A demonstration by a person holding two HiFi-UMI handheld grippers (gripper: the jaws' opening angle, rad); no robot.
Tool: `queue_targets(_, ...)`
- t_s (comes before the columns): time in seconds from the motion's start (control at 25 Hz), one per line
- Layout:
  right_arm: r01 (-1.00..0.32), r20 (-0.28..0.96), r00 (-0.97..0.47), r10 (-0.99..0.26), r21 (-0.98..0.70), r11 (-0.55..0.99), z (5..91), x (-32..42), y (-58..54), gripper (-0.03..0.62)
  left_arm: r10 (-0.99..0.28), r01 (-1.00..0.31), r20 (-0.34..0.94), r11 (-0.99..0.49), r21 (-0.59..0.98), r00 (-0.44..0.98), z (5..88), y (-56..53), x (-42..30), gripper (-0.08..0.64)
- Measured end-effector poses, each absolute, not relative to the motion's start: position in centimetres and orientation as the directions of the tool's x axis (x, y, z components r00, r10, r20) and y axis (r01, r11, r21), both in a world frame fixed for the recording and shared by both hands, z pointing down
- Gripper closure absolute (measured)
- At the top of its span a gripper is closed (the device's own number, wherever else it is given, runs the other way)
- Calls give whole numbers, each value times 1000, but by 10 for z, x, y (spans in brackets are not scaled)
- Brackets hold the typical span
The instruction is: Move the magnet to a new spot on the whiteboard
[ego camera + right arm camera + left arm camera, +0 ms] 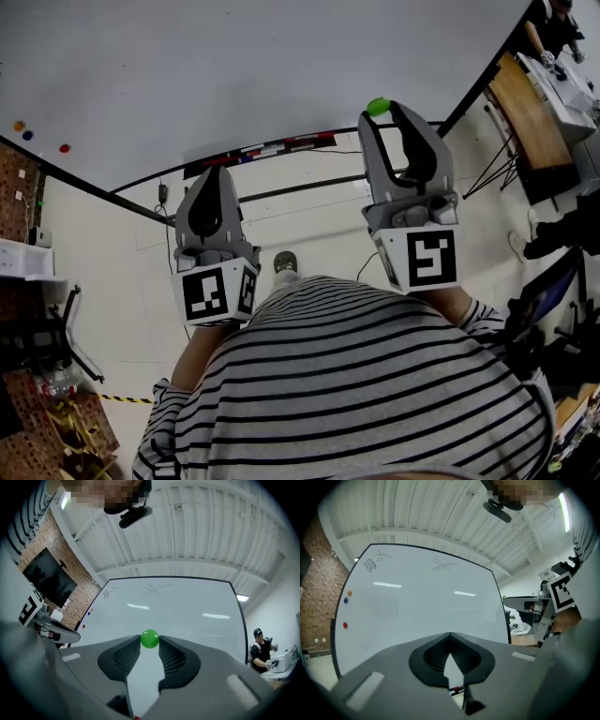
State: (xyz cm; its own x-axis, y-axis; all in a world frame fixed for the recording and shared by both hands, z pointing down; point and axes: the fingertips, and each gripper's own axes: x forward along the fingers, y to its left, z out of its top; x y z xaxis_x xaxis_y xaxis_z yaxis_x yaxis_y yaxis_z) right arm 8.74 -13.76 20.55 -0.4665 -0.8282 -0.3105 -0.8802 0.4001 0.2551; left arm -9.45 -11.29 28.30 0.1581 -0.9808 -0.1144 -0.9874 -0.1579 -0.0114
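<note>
A green round magnet (150,638) sits pinched between the tips of my right gripper (150,640), in front of the whiteboard (178,606); whether it touches the board I cannot tell. From the head view the same green magnet (378,106) shows at the tip of the right gripper (381,111), against the lower part of the whiteboard (244,66). My left gripper (215,172) hangs lower, near the board's bottom edge. Its jaws meet at the tips with nothing in them, as the left gripper (450,635) view shows. Three small magnets, orange (350,593), blue (346,600) and red (345,625), stick near the whiteboard's (417,597) left edge.
A marker tray (262,151) with pens runs under the board. A brick wall (14,197) and shelves stand at the left. A wooden desk (525,112) with a person beside it (260,651) is at the right. Tripod legs (492,169) stand on the floor nearby.
</note>
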Motion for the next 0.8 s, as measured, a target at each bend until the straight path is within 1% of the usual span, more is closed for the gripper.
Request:
queue_targets(0.2,-870,-302,-486,-820,256,422,211,99,-112,468,-981,-986,-100,-165,2,164,291,-88,-77,545)
queue_targets(0.36,-866,-304,-493,-815,257,428,211,104,-104,468,-974,-981,-123,-188,-45,193,284,-79,-65,545)
queue_targets(0.48,-863,-302,-499,-812,259,434,211,104,-103,468,-970,-978,-126,-204,-40,207,284,-76,-60,545)
queue_targets(0.8,-851,-278,-517,-810,269,451,217,95,-119,468,-983,-987,-89,-160,-14,160,298,-85,-73,545)
